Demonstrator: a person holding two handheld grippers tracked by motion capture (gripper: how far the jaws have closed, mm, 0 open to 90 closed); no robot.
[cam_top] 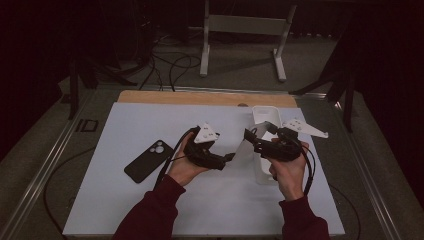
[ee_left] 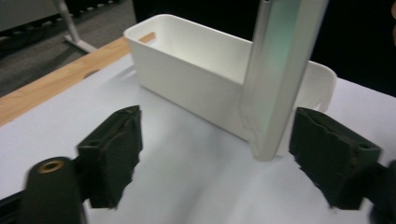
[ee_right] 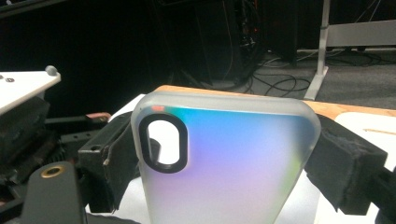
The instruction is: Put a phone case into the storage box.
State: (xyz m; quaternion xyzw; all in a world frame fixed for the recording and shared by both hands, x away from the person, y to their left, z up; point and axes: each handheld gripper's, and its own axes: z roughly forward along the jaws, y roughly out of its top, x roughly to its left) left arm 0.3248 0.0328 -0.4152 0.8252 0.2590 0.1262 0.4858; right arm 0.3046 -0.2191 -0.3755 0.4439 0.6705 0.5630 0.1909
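Frosted iridescent plastic phone case [ee_right: 224, 163], smooth white plastic bin [ee_left: 196, 79], wooden table edge [ee_left: 56, 81]

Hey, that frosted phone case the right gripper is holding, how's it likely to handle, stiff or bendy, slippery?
The case looks like a thin translucent shell, so probably light and a bit flexible. Its edges sit straight between the right gripper's jaws, hinting it holds shape under light pressure. The smooth, glossy-looking surface may slip if the squeeze loosens.

The high view looks forward and down over the table [cam_top: 150, 210]; both gripper views sit close, perhaps sharing the case [ee_right: 224, 163].
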